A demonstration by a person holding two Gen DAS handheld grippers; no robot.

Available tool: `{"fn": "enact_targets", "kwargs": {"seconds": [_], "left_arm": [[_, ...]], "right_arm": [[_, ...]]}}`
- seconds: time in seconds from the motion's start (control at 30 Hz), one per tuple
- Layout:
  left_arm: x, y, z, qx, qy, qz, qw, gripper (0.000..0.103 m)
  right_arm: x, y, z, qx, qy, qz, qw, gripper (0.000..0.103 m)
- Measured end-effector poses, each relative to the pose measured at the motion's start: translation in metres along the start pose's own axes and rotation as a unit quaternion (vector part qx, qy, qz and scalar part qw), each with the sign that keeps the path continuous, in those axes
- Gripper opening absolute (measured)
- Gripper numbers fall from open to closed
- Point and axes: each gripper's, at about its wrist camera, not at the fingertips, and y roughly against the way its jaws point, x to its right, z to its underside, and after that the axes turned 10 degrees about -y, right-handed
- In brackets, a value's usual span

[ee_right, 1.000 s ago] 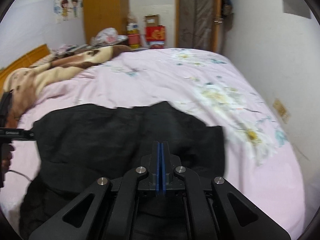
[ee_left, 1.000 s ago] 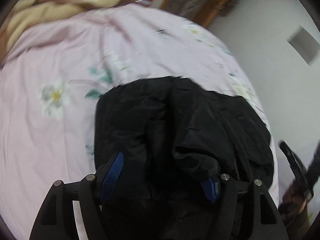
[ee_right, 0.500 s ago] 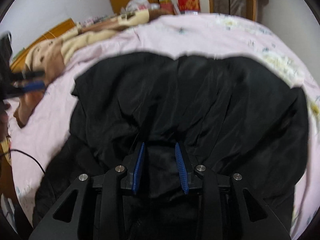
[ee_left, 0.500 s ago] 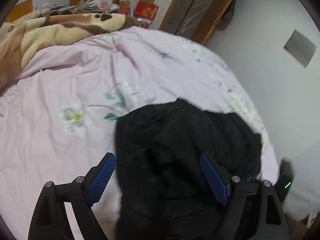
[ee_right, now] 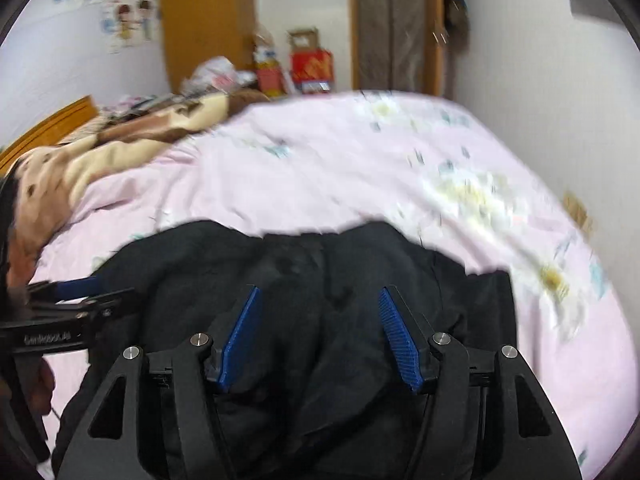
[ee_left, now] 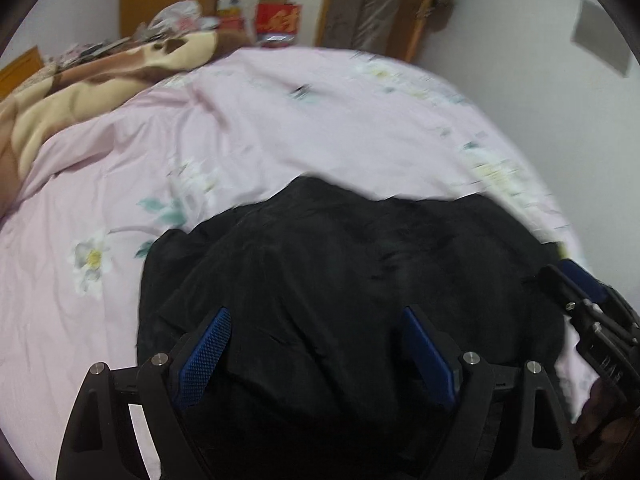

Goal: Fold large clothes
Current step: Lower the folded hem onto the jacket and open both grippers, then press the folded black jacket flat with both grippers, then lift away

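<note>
A large black garment lies bunched on the pink floral bedspread; it also shows in the right wrist view. My left gripper is open, its blue pads spread over the garment's near part, holding nothing. My right gripper is open over the garment's middle, holding nothing. The right gripper shows at the right edge of the left wrist view. The left gripper shows at the left edge of the right wrist view.
A tan and brown blanket lies at the bed's far left by the wooden headboard. A wardrobe, boxes and a door stand beyond the bed. A white wall runs along the right.
My right gripper went from shut to open wide, letting go of the garment. My left gripper stayed open and shifted over the garment. Both views are blurred by motion.
</note>
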Motion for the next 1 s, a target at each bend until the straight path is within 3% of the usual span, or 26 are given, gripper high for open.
{"fn": "enact_targets", "kwargs": {"seconds": [0.1,0.37,0.47,0.57,0.67,0.77,0.83,0.9,1.0], "left_arm": [[-0.012,-0.018,0.011,-0.015,-0.003,-0.017,0.9997,0.088],[-0.041,-0.055,0.046,-0.023,0.055,0.017,0.9981,0.102],[-0.034,-0.054,0.046,-0.017,0.041,0.002,0.999,0.103],[-0.037,-0.047,0.045,-0.017,0.057,0.007,0.9982,0.103],[-0.035,-0.028,0.042,-0.004,0.055,0.003,0.9985,0.097],[-0.028,0.003,0.041,0.036,0.04,-0.009,0.9985,0.097],[-0.022,0.02,0.041,0.06,0.046,0.002,0.9971,0.097],[-0.012,0.029,0.041,0.074,0.041,0.009,0.9964,0.097],[0.001,0.02,0.039,0.069,0.03,0.012,0.9971,0.097]], "right_arm": [[0.015,-0.032,0.02,-0.03,0.008,0.041,0.999,0.062],[0.031,-0.049,0.057,-0.029,0.035,0.05,0.998,0.06],[0.031,-0.05,0.061,-0.029,0.051,0.054,0.997,0.06],[0.03,-0.05,0.057,-0.041,0.045,0.054,0.997,0.061],[0.027,-0.035,0.045,-0.05,0.026,0.057,0.997,0.061],[0.017,-0.002,0.038,0.0,0.015,0.037,0.999,0.062],[0.007,0.016,0.037,0.015,0.003,-0.007,1.0,0.062],[-0.006,0.022,0.038,0.012,-0.005,-0.043,0.999,0.062],[-0.018,0.008,0.048,-0.011,0.002,-0.046,0.999,0.062]]}}
